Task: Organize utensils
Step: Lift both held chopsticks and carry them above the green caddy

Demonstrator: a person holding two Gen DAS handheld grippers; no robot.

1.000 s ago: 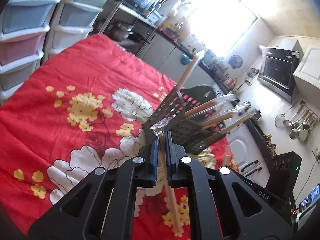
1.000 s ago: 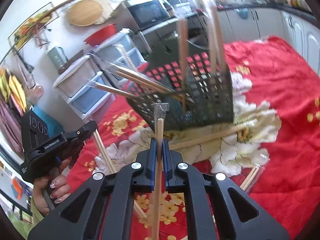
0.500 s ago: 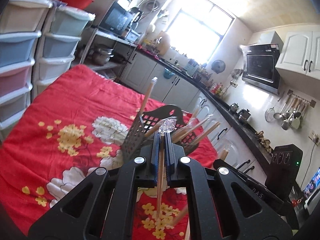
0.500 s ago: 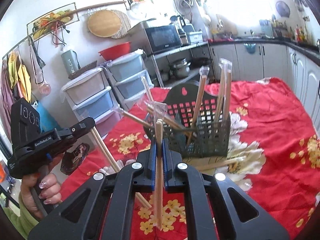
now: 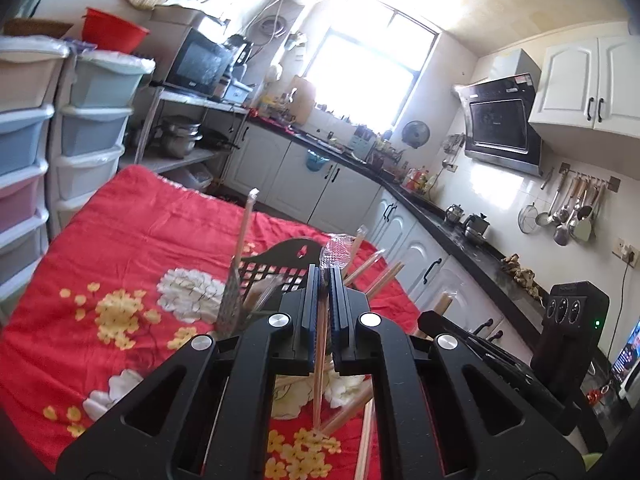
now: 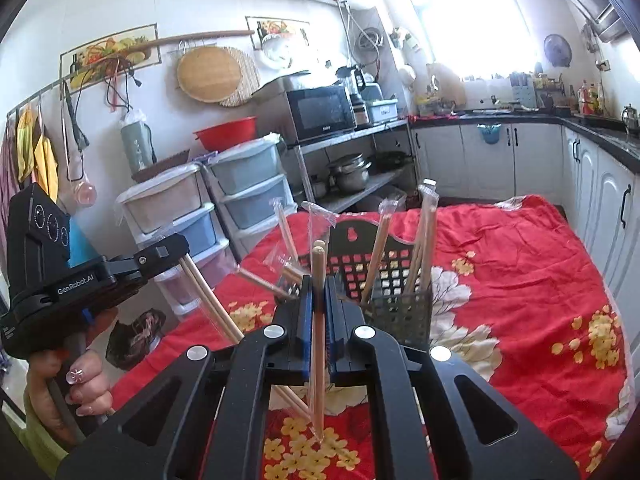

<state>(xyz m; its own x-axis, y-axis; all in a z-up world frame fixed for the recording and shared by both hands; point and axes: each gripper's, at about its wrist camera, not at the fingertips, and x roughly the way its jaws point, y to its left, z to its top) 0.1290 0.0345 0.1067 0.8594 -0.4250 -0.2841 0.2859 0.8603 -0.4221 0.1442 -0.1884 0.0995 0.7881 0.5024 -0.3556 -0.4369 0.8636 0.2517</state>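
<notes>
A black mesh utensil basket [image 6: 400, 308] stands on the red flowered tablecloth [image 6: 520, 280] and holds several wrapped chopstick pairs [image 6: 378, 256]. It also shows in the left wrist view [image 5: 264, 276], partly hidden by my fingers. My left gripper [image 5: 325, 276] is shut on a wrapped chopstick pair [image 5: 319, 372] held above the cloth near the basket. My right gripper [image 6: 316, 284] is shut on another wrapped chopstick pair [image 6: 318, 340], held upright just in front of the basket. The left gripper [image 6: 160, 254] shows at the left of the right wrist view.
Loose wrapped chopsticks [image 5: 348, 408] lie on the cloth below the basket. Stacked plastic drawers [image 6: 248, 192] and a shelf with a microwave [image 6: 320, 112] stand beyond the table's far edge. White cabinets [image 5: 344, 196] line the wall.
Both grippers have risen and pulled back from the basket, each still holding its chopstick pair. The basket now looks smaller and lower in both views.
</notes>
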